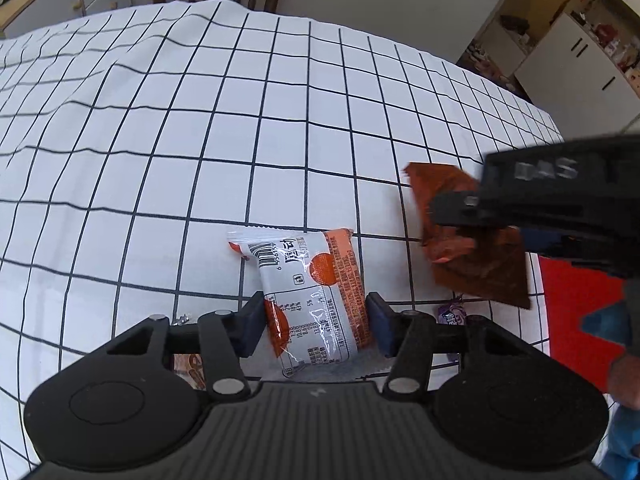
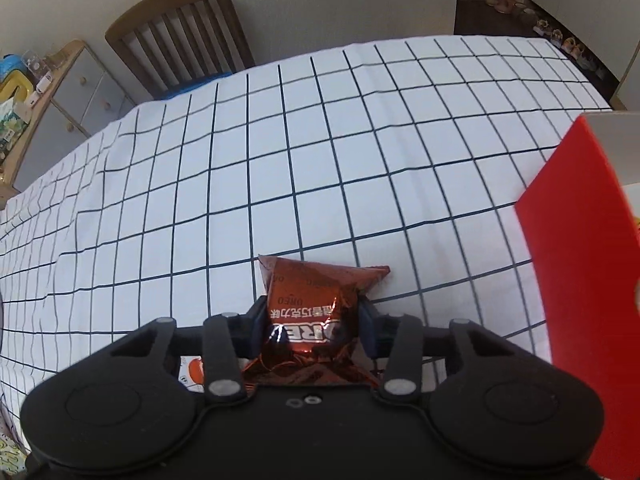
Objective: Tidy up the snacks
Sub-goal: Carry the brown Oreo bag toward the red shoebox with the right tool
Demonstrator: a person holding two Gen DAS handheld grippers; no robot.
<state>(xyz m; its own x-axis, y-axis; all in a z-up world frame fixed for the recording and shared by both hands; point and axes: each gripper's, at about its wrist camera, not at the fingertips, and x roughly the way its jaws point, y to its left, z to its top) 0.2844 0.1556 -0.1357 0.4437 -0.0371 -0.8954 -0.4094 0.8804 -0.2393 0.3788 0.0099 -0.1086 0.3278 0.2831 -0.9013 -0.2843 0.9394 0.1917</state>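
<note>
The left fingers (image 1: 254,320) press on both sides of a white packet (image 1: 316,292), an orange-and-white snack wrapper with a barcode and printed tables facing up. The left gripper (image 1: 316,326) grips it near its lower half, and the sealed top edge sticks out ahead of the fingers over the checked cloth (image 1: 200,140) that covers the desk. Whether the packet is lifted or lying on the cloth cannot be told from the left wrist view.

The right fingers (image 2: 370,326) pinch a brown packet (image 2: 320,300), a shiny Oreo wrapper whose logo reads upside down in the right wrist view. The right gripper (image 2: 312,326) clamps it across the middle, so the foil crumples between the pads and the far end fans out over the cloth.

In the left wrist view the right gripper comes in from the right edge with the brown packet hanging from it, off to the right of the white one and apart from it. Below it, just right of the left gripper, lies a small purple wrapper (image 1: 450,314), partly hidden.

A red box (image 2: 576,240) stands at the right of the desk, near the brown packet. Beyond the far edge of the desk stands a wooden chair (image 2: 180,36), and left of it a low cabinet (image 2: 76,96) with drawers.
</note>
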